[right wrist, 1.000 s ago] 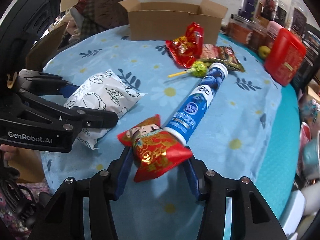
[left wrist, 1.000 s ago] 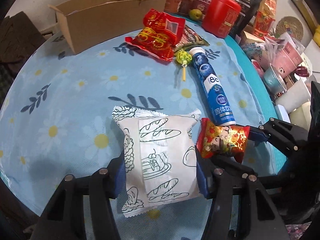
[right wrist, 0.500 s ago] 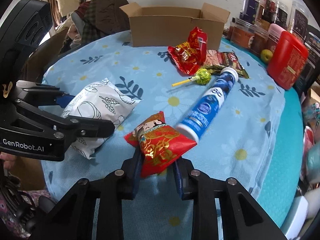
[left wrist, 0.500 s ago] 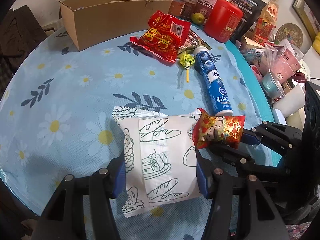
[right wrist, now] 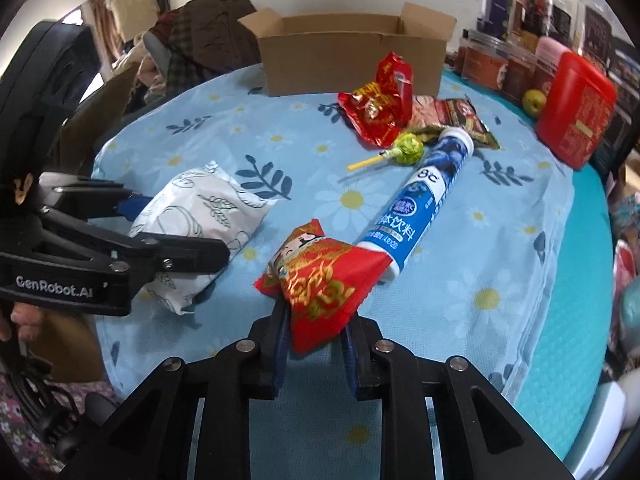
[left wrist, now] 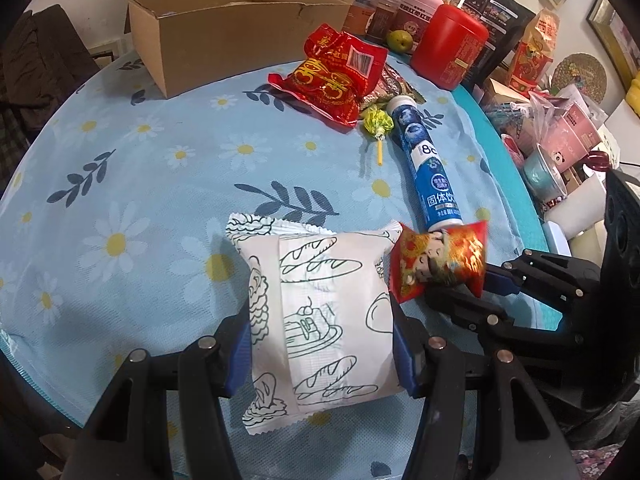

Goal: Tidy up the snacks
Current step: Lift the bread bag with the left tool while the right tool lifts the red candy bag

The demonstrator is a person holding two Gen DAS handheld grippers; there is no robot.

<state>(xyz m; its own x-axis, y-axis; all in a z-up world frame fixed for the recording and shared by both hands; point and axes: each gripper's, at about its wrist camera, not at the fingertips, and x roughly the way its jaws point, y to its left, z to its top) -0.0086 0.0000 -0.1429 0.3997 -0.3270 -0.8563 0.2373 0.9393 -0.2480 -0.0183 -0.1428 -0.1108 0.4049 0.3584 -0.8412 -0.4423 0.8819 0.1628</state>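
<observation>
Left gripper point(left wrist: 322, 354) clamped on the white bread-print packet point(left wrist: 316, 320), blue pads pressed into both sides, packet bulging between them. Same packet from the right wrist view point(right wrist: 200, 224), pinched near the table's near-left edge. Right gripper point(right wrist: 314, 346) squeezed narrow on the small red-and-gold snack pouch point(right wrist: 320, 284), fingers biting its lower end, pouch tilted up and forward. From the left wrist view, that pouch point(left wrist: 438, 262) just beside the white packet's right corner, whether touching cannot be told. Overlapping the near end of the blue tube point(right wrist: 420, 200), which lies flat on the daisy-print blue tablecloth point(right wrist: 280, 136) and points toward the far side. Beside the tube's far end, a green-wrapped lollipop point(right wrist: 406, 148) with a yellow stick. Just behind that, a large red-and-gold bag point(right wrist: 378, 106), crumpled, and a dark snack packet point(right wrist: 460, 116) partly tucked beneath the tube's cap. Open cardboard box point(right wrist: 352, 60) at the far edge of the table, flaps up, inside not visible. Off to the right, a red canister point(right wrist: 576, 104), a green fruit point(right wrist: 534, 100) beside it, and a row of jars point(right wrist: 500, 60) behind.
</observation>
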